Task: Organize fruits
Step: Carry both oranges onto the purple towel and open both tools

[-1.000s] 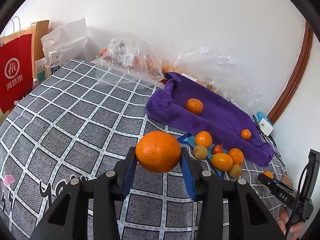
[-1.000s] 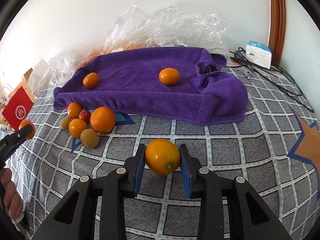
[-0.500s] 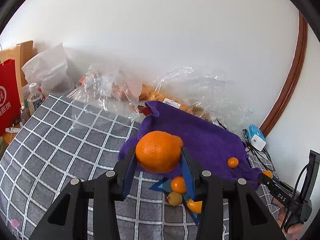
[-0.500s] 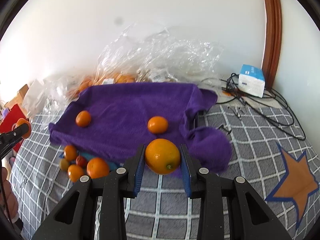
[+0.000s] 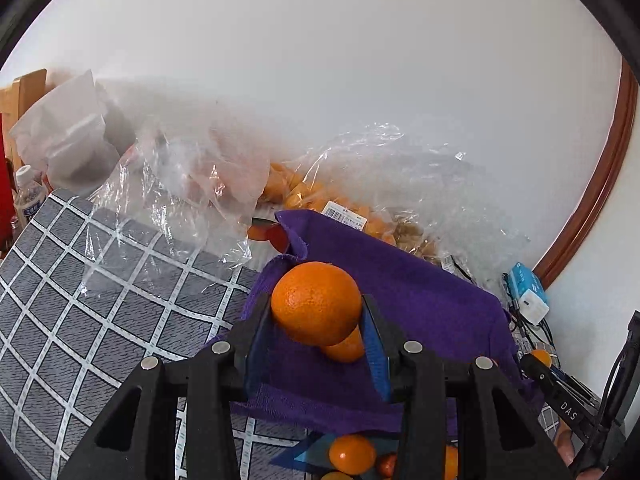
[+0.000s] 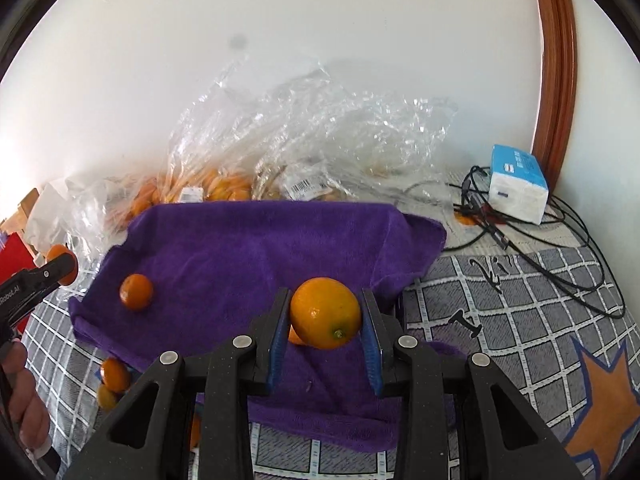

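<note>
My left gripper [image 5: 316, 320] is shut on a large orange [image 5: 316, 302] and holds it above the near left part of the purple towel [image 5: 420, 292]. A small orange [image 5: 346, 348] lies on the towel just behind it. My right gripper [image 6: 325, 320] is shut on a yellow-orange citrus [image 6: 325, 312] above the towel [image 6: 248, 248]. A small orange [image 6: 137, 291] lies on the towel's left part; another [image 6: 295, 336] is mostly hidden behind the held fruit. The left gripper tip [image 6: 60, 266] with its orange shows at the far left.
Clear plastic bags of fruit [image 6: 280, 152] lie along the wall behind the towel. Several loose fruits [image 5: 352, 454] sit at the towel's front edge on the checked cloth [image 5: 100, 300]. A blue-white box [image 6: 518, 190] and black cables [image 6: 560, 248] lie at right. A water bottle [image 5: 28, 196] stands at left.
Both grippers have moved forward with their fruit, from over the checked cloth to above the purple towel. The loose fruit pile now lies below and behind them.
</note>
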A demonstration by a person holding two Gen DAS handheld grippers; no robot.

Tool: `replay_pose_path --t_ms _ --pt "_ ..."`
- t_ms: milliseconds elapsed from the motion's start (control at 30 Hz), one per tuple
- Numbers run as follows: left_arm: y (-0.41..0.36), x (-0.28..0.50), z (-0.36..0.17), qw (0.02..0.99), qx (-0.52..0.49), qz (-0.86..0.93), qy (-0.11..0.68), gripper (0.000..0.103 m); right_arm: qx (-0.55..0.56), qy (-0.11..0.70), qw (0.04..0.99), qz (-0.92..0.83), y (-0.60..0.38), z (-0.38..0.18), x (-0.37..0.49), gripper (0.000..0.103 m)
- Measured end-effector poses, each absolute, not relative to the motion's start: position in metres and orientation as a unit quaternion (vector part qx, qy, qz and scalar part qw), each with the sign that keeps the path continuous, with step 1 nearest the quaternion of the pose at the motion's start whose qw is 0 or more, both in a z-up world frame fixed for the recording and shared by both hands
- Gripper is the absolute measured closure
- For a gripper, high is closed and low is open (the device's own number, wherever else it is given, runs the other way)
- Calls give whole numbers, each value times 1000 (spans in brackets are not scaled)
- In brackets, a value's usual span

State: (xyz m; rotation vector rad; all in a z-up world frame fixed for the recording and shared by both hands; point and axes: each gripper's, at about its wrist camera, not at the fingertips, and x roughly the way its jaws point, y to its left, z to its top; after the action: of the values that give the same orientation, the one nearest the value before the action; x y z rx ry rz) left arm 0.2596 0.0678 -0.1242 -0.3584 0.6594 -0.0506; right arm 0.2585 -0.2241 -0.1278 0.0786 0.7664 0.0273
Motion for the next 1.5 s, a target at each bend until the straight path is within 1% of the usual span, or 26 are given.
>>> replay_pose_path --t_ms 167,333,900,1000,1067,1167,1333,1367,1400,1500 --pt "63 265 -147 931 -157 -9 329 62 28 396 918 18 -225 -149 262 70" --pt "56 265 -148 933 -144 -14 329 62 8 415 909 25 -219 -163 265 70" --pt "40 271 -159 928 -107 -14 357 62 -4 421 907 19 -213 -170 269 69" --pt "38 271 -160 928 -100 -10 358 62 2 418 908 19 -214 -169 268 65" --pt "38 271 -160 928 -97 -11 359 62 6 414 910 22 -214 -168 266 57" --pt "39 270 -160 928 -99 -13 358 62 -2 406 913 21 -210 -167 264 48" --pt "38 269 -159 928 -92 -11 360 61 -19 402 915 15 -205 -167 263 43" --pt "38 268 -158 929 -94 -13 359 60 -17 401 916 14 -206 -167 262 43" --pt "38 267 -157 929 -97 -17 357 56 -10 398 917 15 -207 -166 262 43" --pt "37 263 -153 933 -99 -18 346 51 5 395 919 11 -210 -165 260 43"
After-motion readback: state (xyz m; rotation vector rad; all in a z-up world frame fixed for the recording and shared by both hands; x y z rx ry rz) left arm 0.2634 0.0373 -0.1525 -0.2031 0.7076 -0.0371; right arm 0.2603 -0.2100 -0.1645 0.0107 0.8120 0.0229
